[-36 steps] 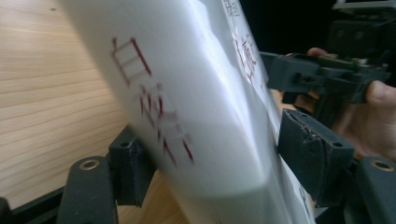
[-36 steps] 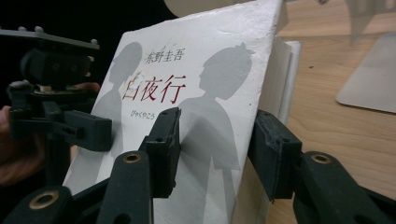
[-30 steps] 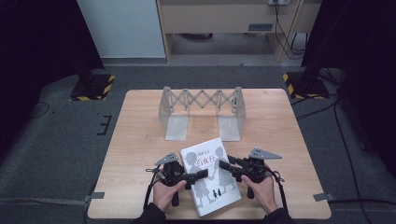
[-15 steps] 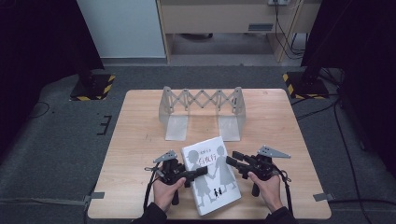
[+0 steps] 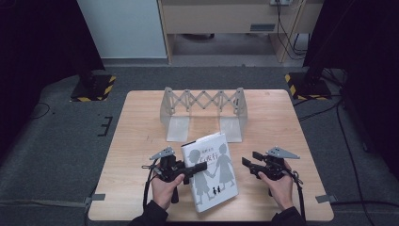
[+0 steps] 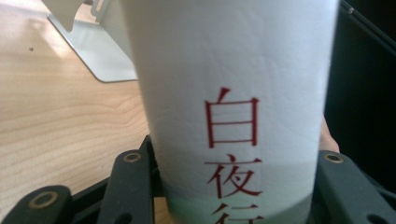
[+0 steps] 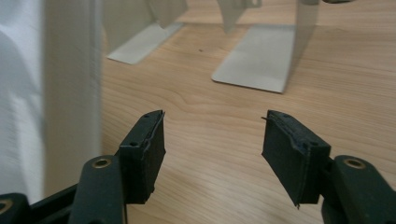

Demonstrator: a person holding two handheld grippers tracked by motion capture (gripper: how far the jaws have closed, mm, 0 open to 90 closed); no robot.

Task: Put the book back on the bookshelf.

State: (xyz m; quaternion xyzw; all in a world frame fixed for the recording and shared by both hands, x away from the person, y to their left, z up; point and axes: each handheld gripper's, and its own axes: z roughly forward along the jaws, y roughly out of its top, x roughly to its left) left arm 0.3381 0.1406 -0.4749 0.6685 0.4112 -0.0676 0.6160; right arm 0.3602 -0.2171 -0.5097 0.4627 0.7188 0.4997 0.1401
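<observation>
the left gripper (image 5: 196, 167) has just been closing and is clamped on the spine edge of the white book (image 5: 211, 170), which fills the space between its jaws; the right gripper (image 5: 248, 162), jaws just opening and apart with nothing between them, sits just right of the book's free edge; the step looks like lifting the book off the desk (image 5: 141, 141); next, likely, standing it in the expanding rack (image 5: 203, 109) beyond both grippers.

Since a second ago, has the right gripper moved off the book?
Yes. The right gripper has slid right, away from the book toward the table's right edge, its jaws opening with nothing between them.
</observation>
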